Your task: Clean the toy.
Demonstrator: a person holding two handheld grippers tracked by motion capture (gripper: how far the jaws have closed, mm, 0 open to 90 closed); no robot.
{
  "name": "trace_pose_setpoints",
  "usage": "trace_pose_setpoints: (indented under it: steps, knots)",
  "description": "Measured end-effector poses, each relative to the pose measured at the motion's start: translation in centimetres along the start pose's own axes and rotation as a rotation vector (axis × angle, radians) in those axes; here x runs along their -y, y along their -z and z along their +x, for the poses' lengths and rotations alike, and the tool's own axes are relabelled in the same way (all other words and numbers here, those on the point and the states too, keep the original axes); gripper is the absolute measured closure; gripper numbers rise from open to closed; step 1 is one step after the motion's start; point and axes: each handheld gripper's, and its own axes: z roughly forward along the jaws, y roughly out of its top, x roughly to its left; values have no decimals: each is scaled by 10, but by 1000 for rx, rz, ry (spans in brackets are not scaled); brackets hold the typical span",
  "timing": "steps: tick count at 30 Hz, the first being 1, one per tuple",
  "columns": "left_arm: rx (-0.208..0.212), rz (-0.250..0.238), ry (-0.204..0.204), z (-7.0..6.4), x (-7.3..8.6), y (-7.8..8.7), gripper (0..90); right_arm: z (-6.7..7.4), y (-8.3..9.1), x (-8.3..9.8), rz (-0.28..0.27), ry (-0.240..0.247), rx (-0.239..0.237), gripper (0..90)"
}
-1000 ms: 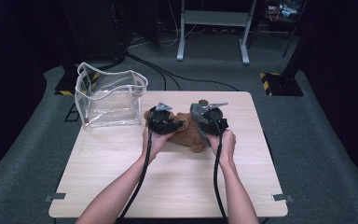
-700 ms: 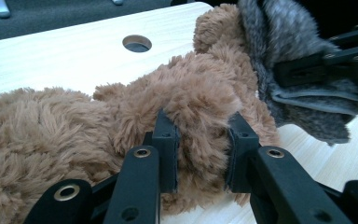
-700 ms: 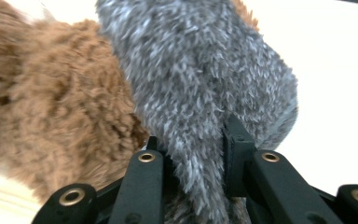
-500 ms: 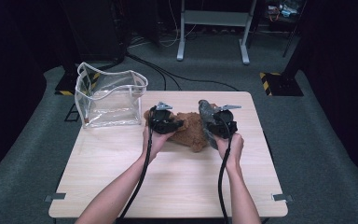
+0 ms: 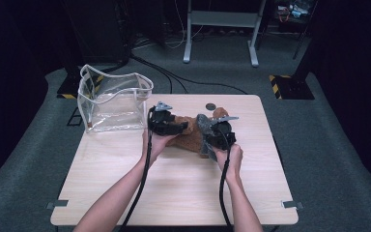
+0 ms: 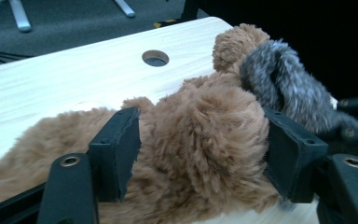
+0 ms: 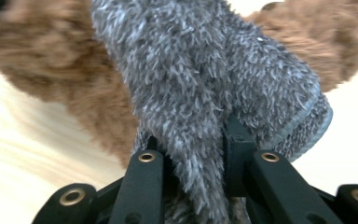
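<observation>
Right gripper point(image 7: 193, 154) — shaggy grey cloth point(image 7: 214, 79)

A shaggy brown plush toy point(image 6: 200, 140) in deep-pile fleece wears a grey scarf point(image 7: 205, 88) of coarser, flecked fuzzy cloth, on a pale wood-grain table point(image 5: 174, 193) with a smooth matt finish; the grippers' jaws are matt black plastic with brass-coloured rivets, and the clear pouch point(image 5: 113, 104) behind is glossy see-through vinyl with white trim
</observation>
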Motion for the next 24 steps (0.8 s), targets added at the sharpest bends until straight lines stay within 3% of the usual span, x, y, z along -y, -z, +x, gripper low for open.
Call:
trace_pose_setpoints:
  steps: [4,15,19,24]
  knots:
    - [-14,-2,-1,7,3,5,258,-7,-4,-2,5,-23,8,735]
    - [-44,11,0,23,16,17,182,-14,-9,-8,15,-23,42,734]
    - [-60,21,-16,28,25,19,173,-17,-9,-7,17,-33,39,734]
    - [-88,53,-4,38,32,14,207,-16,-6,-7,8,-30,36,734]
